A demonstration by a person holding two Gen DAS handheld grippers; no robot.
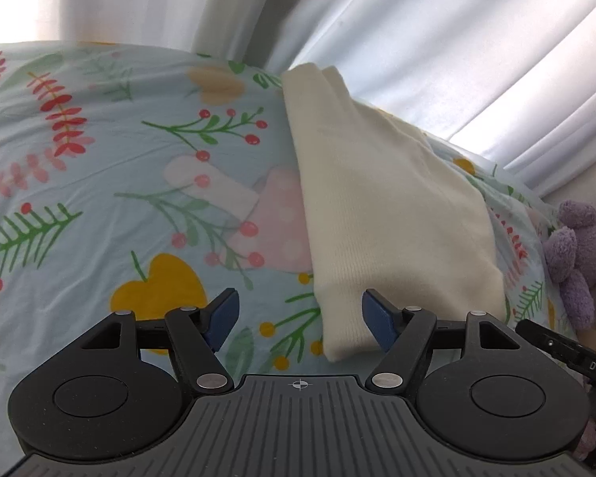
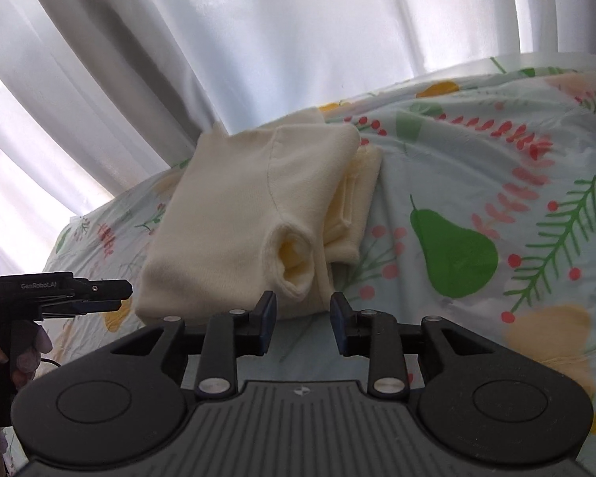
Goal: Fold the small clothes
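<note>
A small cream knitted garment point(image 1: 389, 206) lies folded on the floral bedsheet point(image 1: 99, 183). In the right wrist view it point(image 2: 238, 214) shows a sleeve opening facing me and a second folded layer on its right. My left gripper point(image 1: 300, 320) is open and empty, its fingers just short of the garment's near corner. My right gripper point(image 2: 302, 318) is open and empty, just in front of the garment's near edge. The left gripper also shows at the left of the right wrist view point(image 2: 111, 296).
White curtains point(image 2: 258, 39) hang behind the bed. A purple plush toy point(image 1: 588, 254) sits at the right of the bed. The sheet spreads bare to the left in the left wrist view and to the right point(image 2: 496, 218) in the right wrist view.
</note>
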